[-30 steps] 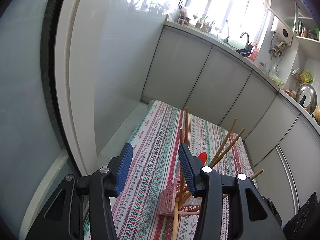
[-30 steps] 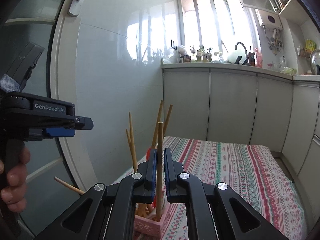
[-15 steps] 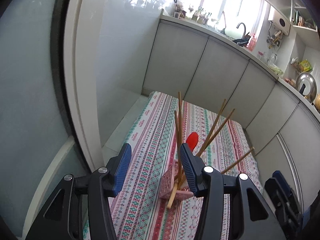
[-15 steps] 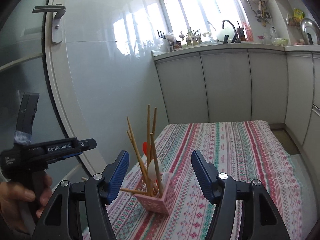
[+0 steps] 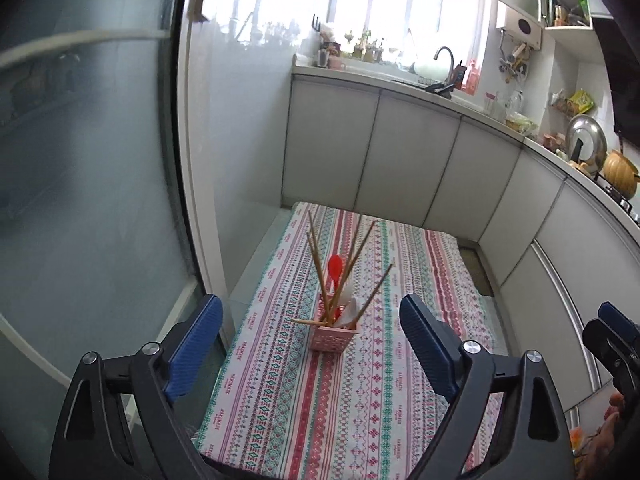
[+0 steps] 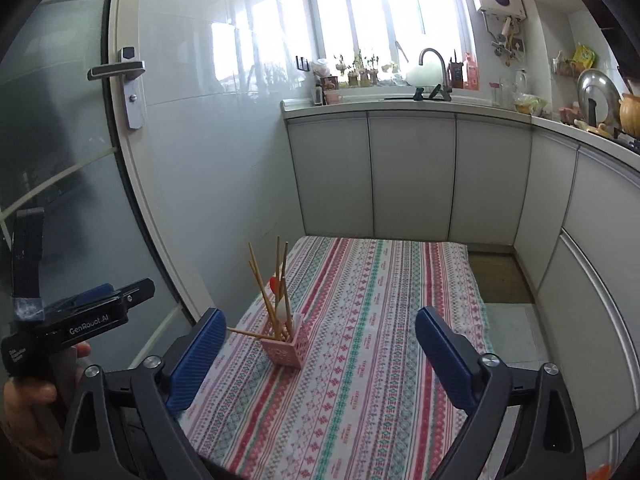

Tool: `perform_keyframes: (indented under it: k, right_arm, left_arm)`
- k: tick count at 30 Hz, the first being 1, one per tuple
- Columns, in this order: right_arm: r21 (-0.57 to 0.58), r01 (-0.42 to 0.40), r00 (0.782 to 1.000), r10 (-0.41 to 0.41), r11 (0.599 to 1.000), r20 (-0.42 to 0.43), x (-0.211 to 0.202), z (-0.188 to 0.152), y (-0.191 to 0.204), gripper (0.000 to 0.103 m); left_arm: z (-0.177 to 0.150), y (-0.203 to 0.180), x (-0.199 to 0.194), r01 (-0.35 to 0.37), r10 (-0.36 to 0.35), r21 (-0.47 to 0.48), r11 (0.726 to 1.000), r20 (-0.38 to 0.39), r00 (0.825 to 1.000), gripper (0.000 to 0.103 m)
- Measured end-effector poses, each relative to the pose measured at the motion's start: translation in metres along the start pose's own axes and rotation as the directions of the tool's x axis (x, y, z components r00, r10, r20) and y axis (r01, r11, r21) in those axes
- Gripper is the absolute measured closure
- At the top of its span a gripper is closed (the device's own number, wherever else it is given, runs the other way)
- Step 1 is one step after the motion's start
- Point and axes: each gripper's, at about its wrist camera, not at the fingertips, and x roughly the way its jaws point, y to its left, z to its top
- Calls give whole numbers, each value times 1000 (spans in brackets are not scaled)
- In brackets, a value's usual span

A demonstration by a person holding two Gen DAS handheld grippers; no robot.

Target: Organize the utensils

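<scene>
Both grippers, left & right, jaws wide, above holder w/ chopsticks.

a home kitchen: white cabinets, sink tap, pot lid on the counter.

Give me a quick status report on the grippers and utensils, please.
Left gripper open, empty. Right gripper open, empty. Chopsticks and spoons in pink holder on tablecloth. Nothing in the way.

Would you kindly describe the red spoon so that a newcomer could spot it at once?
Find the table with the striped patterned cloth. On it stands a small pink basket bristling with wooden chopsticks. The red spoon stands bowl-up among them, the only red utensil.
</scene>
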Motion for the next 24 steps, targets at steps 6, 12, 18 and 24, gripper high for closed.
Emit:
perform_keyframes:
  k: [6,12,18,24]
  right_arm:
    - [85,68,997,-65,994,-28,-61,16,-9,0]
    - [50,146,989,-144,988,-40,-92,25,-2,0]
    - [49,165,986,-164,985,-15,-111,31,5,0]
    - [60,163,986,-161,985,-38,-109,27,7,0]
  left_arm:
    - [15,-33,-58,13,-12,68,998,-13,1000,0]
    - [18,-51,-101,12,-15,122,992,22,1000,0]
    - [27,-57,-130,2,-11,137,991,61,998,0]
    - [25,-64,-136,8,-18,151,989,61,998,0]
